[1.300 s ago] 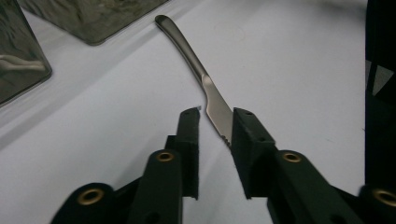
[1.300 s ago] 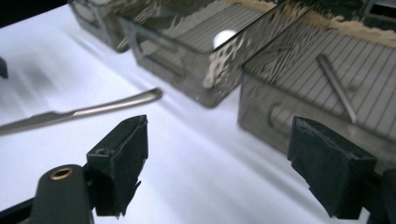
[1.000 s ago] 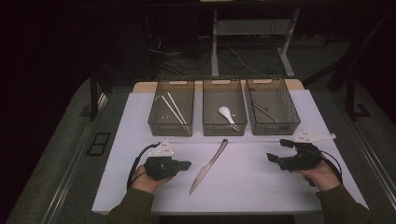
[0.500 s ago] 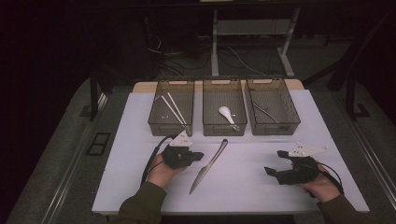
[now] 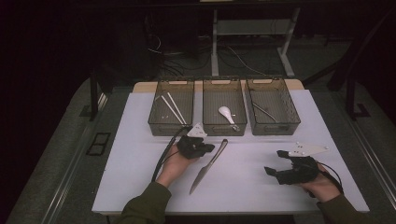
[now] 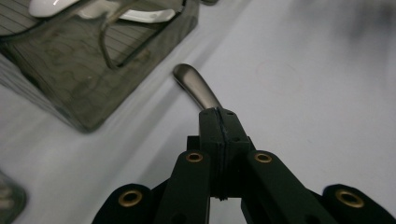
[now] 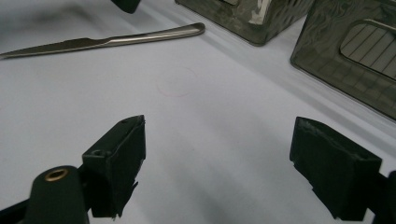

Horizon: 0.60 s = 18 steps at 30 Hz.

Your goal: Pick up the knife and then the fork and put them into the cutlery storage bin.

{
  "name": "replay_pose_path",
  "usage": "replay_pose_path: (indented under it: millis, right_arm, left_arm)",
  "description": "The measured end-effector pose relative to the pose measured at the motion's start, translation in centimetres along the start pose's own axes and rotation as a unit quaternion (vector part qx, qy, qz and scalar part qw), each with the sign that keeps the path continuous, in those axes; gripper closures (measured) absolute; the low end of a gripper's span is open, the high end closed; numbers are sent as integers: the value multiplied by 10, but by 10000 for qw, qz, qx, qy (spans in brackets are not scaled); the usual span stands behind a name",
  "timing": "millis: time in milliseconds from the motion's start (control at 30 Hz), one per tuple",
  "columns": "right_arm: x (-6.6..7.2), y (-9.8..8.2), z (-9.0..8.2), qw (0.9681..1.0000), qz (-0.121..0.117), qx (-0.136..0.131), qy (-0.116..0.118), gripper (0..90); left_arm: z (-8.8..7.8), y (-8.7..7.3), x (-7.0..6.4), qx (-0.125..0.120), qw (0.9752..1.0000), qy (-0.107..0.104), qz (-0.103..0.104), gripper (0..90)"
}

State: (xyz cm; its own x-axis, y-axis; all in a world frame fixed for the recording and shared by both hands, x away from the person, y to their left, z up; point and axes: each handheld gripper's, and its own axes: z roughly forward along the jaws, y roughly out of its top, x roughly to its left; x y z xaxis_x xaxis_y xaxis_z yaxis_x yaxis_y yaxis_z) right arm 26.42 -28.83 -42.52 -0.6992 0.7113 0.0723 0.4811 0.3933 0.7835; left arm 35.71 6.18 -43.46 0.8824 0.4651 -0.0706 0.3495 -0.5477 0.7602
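High view: knife [image 5: 208, 165] lies flat on white table [image 5: 135, 140], handle end toward mid bin [image 5: 224, 112], blade tip toward person. L gripper [image 5: 208, 148] sits just left of knife handle, tips pointing at it; can't tell contact from up here. R gripper [image 5: 273, 165] rests well apart on right side of table, held in hand [image 5: 320, 184].

L gripper view adds detail: L gripper [image 6: 217, 114] jaws pressed together, nothing between them, tips right over knife [image 6: 196, 86] handle, whose rounded end sticks out past them. Touching or just above, can't tell. Bin [image 6: 93, 70] wall close at upper left, white spoon [image 6: 140, 14] inside.

R gripper view: R gripper [image 7: 217, 158] jaws wide apart, bare table between, holding nothing. Whole knife [image 7: 102, 39] visible at top, w/ tip of L gripper [image 7: 127, 4] at top edge above it.

High view alone gives bin contents: chopsticks [image 5: 172, 108] in left bin [image 5: 171, 114], spoon [image 5: 226, 113] in mid, a thin metal utensil [image 5: 265, 112] in right bin [image 5: 273, 109], too small to name.
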Motion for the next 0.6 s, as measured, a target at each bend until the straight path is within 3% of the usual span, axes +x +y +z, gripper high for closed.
replay_pose_path:
  millis: [267, 367, 600]
  right_arm:
    - [-1, 0, 0, 10000, 23, 0, -5, 182]
    - [-1, 0, 0, 10000, 31, -4, 9, 182]
    - [-2, 0, -2, 10000, 47, -55, 26, 182]
  left_arm:
    - [26, 11, 5, 73, 9998, 156, -85, 893]
    - [36, 13, 5, 232, 9994, 270, 27, 892]
    - [51, 20, 2, 221, 9996, 139, -60, 893]
